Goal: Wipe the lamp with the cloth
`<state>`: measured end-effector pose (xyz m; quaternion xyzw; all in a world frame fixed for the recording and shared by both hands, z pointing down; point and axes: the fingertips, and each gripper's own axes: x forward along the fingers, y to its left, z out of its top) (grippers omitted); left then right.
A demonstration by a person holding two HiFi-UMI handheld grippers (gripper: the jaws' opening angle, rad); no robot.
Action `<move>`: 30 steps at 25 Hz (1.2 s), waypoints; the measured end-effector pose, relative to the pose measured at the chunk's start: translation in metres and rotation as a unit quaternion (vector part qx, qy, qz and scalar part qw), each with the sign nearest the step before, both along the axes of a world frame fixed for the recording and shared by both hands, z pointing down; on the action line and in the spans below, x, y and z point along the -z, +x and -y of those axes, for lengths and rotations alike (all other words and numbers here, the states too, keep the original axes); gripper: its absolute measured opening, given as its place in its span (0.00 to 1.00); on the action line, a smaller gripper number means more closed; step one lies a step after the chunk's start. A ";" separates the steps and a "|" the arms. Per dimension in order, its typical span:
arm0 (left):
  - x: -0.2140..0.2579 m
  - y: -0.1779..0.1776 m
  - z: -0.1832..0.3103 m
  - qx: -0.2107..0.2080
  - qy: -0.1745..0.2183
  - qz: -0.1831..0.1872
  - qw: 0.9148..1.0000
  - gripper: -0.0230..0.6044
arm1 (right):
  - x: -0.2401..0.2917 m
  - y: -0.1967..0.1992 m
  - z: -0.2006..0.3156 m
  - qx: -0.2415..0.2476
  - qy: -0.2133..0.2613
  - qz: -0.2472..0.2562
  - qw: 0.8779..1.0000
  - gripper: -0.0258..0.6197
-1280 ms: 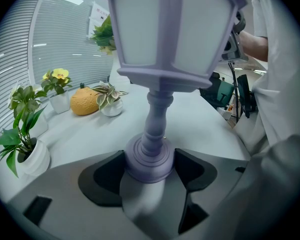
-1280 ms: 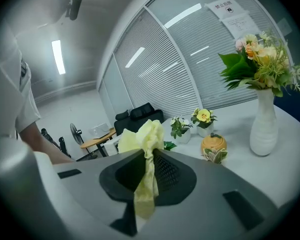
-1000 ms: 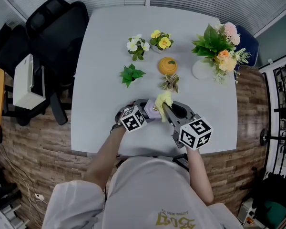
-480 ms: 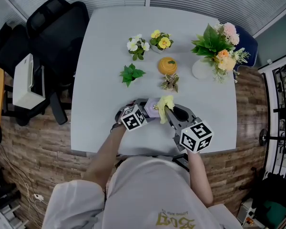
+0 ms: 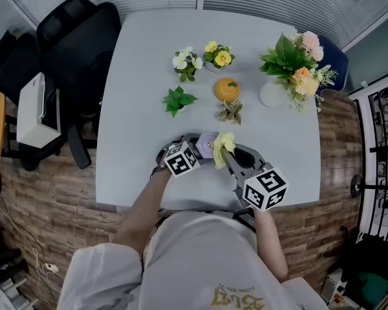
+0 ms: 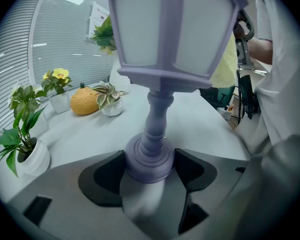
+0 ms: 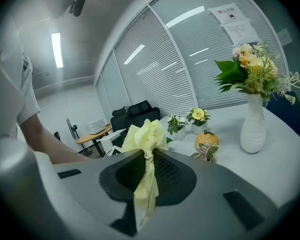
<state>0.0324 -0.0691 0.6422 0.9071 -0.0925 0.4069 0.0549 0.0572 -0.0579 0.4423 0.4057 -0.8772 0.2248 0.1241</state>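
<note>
While left tool clamps the base of one lamp, right tool pinching one yellow cloth

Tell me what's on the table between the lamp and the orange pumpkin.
A small potted plant with striped leaves stands between lamp and pumpkin; the head view shows it.

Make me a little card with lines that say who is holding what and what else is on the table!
left gripper: shut on the base of the lamp
right gripper: shut on the cloth
lamp: purple, upright
cloth: yellow, bunched up beside the lamp's shade
table: also holds an orange ornament, a vase of flowers and small potted plants
</note>
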 end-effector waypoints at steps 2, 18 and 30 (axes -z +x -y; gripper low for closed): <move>0.000 0.000 0.000 0.000 0.000 0.000 1.000 0.56 | 0.001 -0.001 -0.002 0.002 0.002 -0.003 1.000 0.11; 0.000 0.000 0.000 0.000 0.000 0.000 1.000 0.56 | 0.009 -0.017 -0.012 0.037 0.028 -0.027 0.999 0.11; 0.000 0.000 0.000 0.001 0.001 0.000 1.000 0.56 | 0.012 -0.027 -0.013 0.062 0.046 -0.041 0.996 0.11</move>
